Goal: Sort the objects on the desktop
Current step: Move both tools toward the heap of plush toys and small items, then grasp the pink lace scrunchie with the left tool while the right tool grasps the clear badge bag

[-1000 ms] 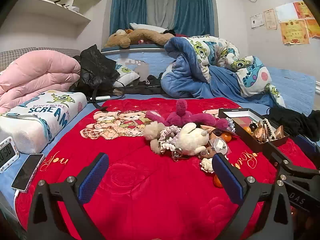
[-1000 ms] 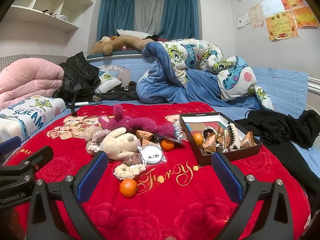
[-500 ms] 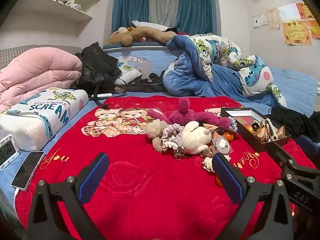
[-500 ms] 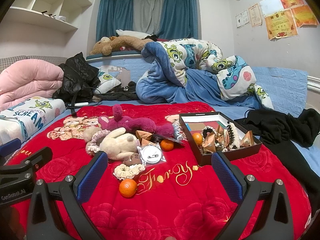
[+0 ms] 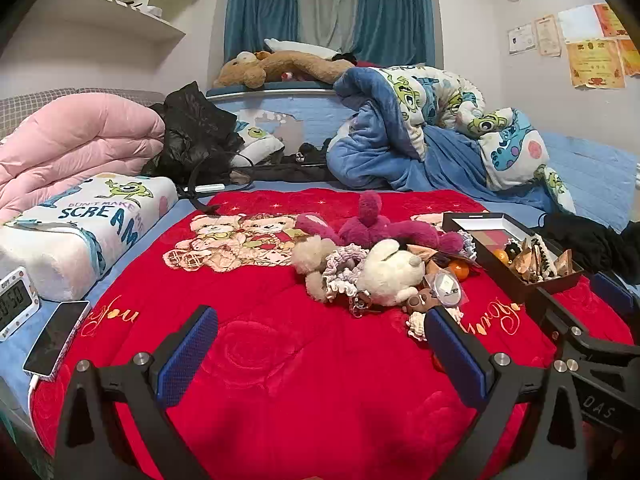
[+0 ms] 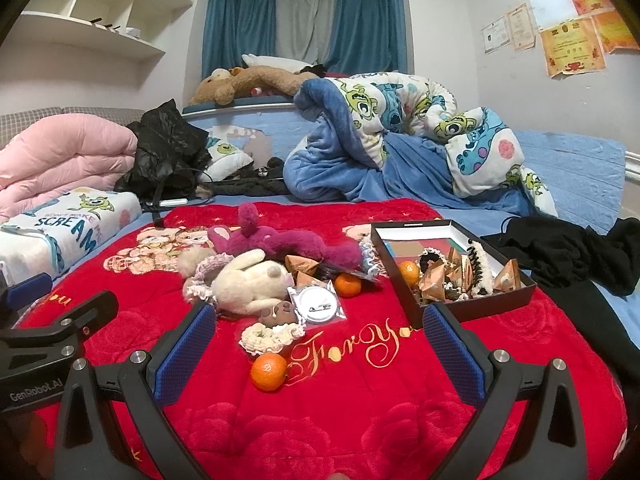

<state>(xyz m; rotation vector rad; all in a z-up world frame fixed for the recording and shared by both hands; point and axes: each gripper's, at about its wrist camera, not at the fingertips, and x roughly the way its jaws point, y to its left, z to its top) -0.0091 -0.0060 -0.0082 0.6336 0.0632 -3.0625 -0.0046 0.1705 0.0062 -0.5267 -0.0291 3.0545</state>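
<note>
Both grippers, left and right, hung spread wide and empty over the red blanket, probably lining up on the nearest orange for the box.

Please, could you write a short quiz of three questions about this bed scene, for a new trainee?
1. True or false: the right gripper is shut on an orange.
2. How many oranges lie outside the box on the red blanket, in the right wrist view?
3. Which thing lies nearest the right gripper? A. the pink toy B. the orange C. the phone

Key
1. False: both the right gripper and the left gripper are open and hold nothing.
2. Two; a third one is inside the box.
3. B
</note>
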